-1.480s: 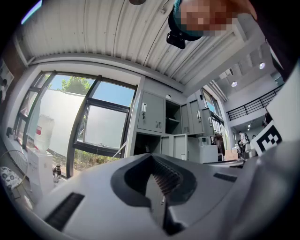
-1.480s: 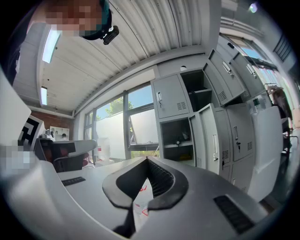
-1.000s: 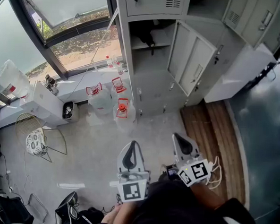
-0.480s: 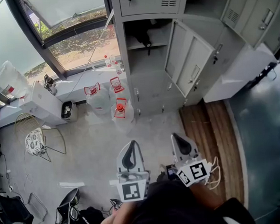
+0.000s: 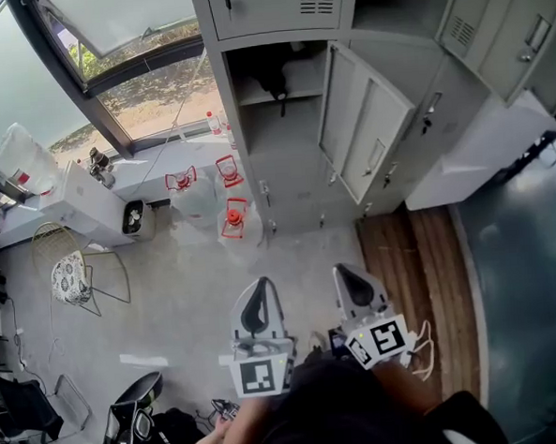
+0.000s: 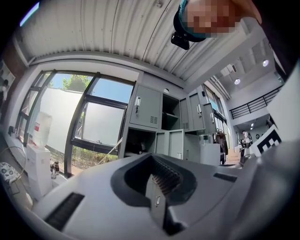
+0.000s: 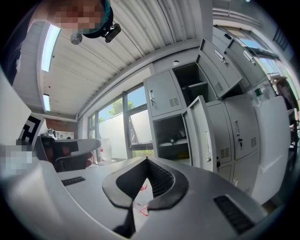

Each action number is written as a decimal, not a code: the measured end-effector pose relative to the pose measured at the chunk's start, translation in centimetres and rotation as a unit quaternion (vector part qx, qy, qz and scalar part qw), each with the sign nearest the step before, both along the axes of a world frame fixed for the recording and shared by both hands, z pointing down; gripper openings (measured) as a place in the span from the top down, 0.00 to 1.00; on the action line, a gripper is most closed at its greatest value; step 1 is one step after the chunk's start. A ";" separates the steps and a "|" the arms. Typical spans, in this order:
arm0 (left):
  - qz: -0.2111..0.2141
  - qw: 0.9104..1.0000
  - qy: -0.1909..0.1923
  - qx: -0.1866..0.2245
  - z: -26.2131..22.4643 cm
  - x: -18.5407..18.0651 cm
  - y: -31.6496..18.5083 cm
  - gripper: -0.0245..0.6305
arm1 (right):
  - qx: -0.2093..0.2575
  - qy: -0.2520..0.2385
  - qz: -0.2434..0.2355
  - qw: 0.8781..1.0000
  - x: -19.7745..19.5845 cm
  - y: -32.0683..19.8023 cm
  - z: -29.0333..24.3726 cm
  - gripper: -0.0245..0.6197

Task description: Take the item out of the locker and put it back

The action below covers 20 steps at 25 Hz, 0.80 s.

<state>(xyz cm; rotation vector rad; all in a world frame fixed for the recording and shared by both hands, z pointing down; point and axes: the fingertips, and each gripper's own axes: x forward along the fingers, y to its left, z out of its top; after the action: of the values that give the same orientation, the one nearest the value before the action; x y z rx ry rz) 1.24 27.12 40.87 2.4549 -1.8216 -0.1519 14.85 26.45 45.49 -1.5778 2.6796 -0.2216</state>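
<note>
The grey lockers stand ahead, and one compartment (image 5: 269, 81) has its door (image 5: 366, 117) swung open to the right. A dark item (image 5: 271, 73) lies on the shelf inside, with a strap hanging over the shelf edge. Both grippers are held low and near the person's body, well short of the lockers. My left gripper (image 5: 260, 285) is shut with nothing between its jaws. My right gripper (image 5: 343, 271), beside it, is shut and empty too. In the right gripper view, the open compartment (image 7: 171, 136) and its door (image 7: 199, 133) show beyond the closed tips (image 7: 146, 160). The left gripper (image 6: 152, 157) also points at the lockers.
Water jugs with red handles (image 5: 232, 219) stand on the floor left of the lockers, under the window (image 5: 139, 93). A white box (image 5: 87, 207) and a wire chair (image 5: 75, 276) are further left. A wooden floor strip (image 5: 416, 255) and a white cabinet (image 5: 480, 148) lie on the right.
In the head view the lockers and floor objects have slid left and slightly down. Both grippers keep nearly the same place and stay shut.
</note>
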 end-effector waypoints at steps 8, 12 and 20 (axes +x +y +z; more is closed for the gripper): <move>-0.001 1.000 -0.009 -0.006 0.0 2.6 -2.5 0.97 | -0.003 -0.013 -0.007 1.000 1.9 -3.5 0.0 0.97; 0.013 1.000 -0.013 -0.006 0.5 3.1 -5.1 0.97 | -0.004 -0.009 -0.002 1.000 1.8 -5.8 0.5 0.97; 0.053 0.998 -0.016 -0.003 1.0 1.8 -12.4 0.97 | -0.003 0.004 0.030 1.000 0.0 -12.3 0.9 0.97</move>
<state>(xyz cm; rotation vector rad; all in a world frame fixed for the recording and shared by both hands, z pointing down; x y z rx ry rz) 2.99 14.71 41.90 2.5557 -1.6963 -0.1014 14.88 14.18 46.37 -1.6622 2.6355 -0.2232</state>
